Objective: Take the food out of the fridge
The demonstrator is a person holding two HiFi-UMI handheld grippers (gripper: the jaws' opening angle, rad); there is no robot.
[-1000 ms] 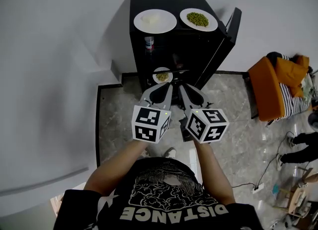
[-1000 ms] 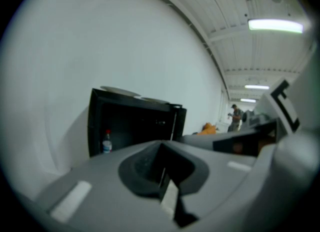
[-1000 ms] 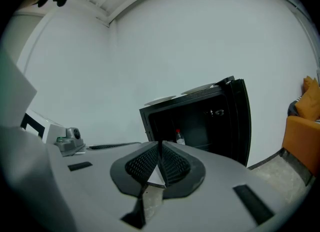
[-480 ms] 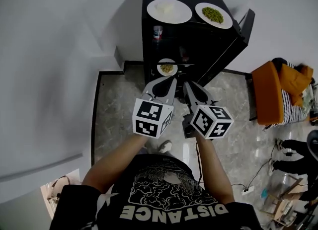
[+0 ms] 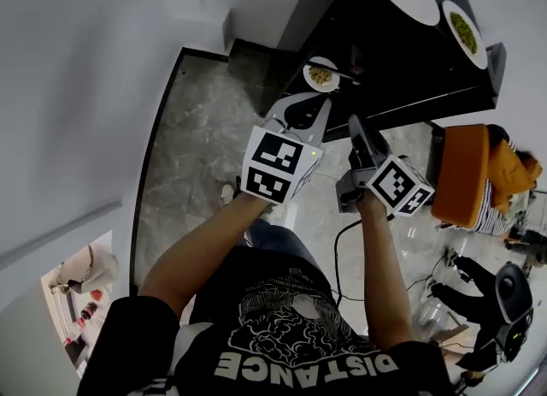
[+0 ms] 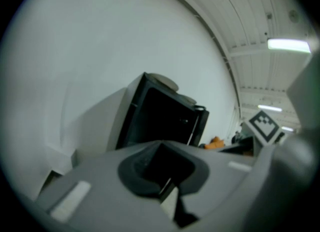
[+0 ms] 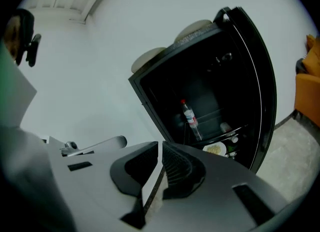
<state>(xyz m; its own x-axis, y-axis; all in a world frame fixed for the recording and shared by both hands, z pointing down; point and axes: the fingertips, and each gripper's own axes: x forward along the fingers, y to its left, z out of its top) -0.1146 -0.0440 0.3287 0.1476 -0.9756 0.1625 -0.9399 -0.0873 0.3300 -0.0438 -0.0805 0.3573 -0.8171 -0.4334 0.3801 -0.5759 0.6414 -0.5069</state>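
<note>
**Two pairs of tongs pinched narrow, food waiting on the shelf**

I am holding both pairs side by side in front of the open fridge (image 5: 402, 78). The left tongs (image 5: 301, 110) are showing their jaws pressed together with nothing between them. The right tongs (image 5: 359, 129) are showing only a thin slit between the pads, and that slit is empty too.

I am worrying mostly about those narrow jaws. If I am pushing in like this, the closed tips are likely to shove the plate of food (image 5: 321, 75) deeper into the shelf or tip it instead of gripping its rim. The food looks loose, so any tilt while lifting could be spilling it. The bottle (image 7: 189, 117) is standing on the shelf above the plate, and a high reach could be knocking it over. The door (image 7: 262, 100) is hanging open on the far side of the right tongs, so a wide swing outward could be catching its edge.

The plate is lying inside the fridge, ahead of the left tongs and near their tips, and ahead of the right tongs toward the left pair's side. From the right tongs' own camera it is sitting low, just past the jaws. The left tongs' camera is showing only a dark interior, so I cannot make the plate out there.
</note>
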